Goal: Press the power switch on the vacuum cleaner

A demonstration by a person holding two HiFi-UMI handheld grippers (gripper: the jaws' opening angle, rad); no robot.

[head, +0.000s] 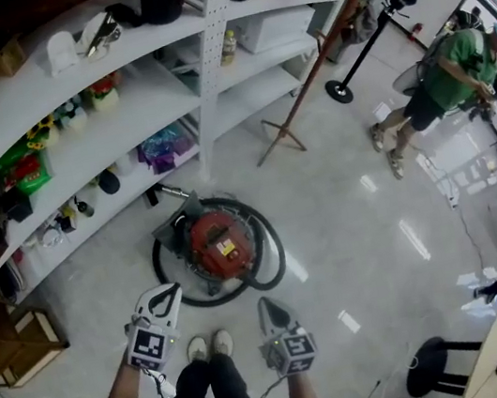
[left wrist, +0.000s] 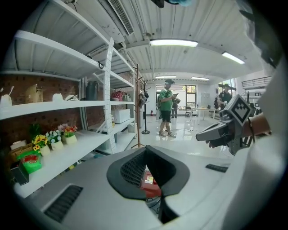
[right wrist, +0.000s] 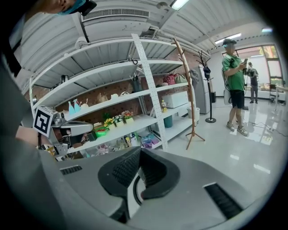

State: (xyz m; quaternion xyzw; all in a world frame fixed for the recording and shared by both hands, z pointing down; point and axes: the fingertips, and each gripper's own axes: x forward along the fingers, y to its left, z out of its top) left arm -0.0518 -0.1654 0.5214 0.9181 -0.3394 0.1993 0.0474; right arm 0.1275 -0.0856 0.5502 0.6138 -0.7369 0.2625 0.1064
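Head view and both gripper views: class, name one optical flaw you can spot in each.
Head view: the straight shelves bow into arcs, and glare streaks the glossy floor. Left gripper view: the ceiling lamp is blown out and the corners go black. Right gripper view: the shelf upright bends, and the window is overexposed.

- Vacuum cleaner: glossy red plastic body; hose black, matt.
- Floor: smooth, shiny w/ reflections.
- Shelves: white painted metal.
- Crate: bare wood.
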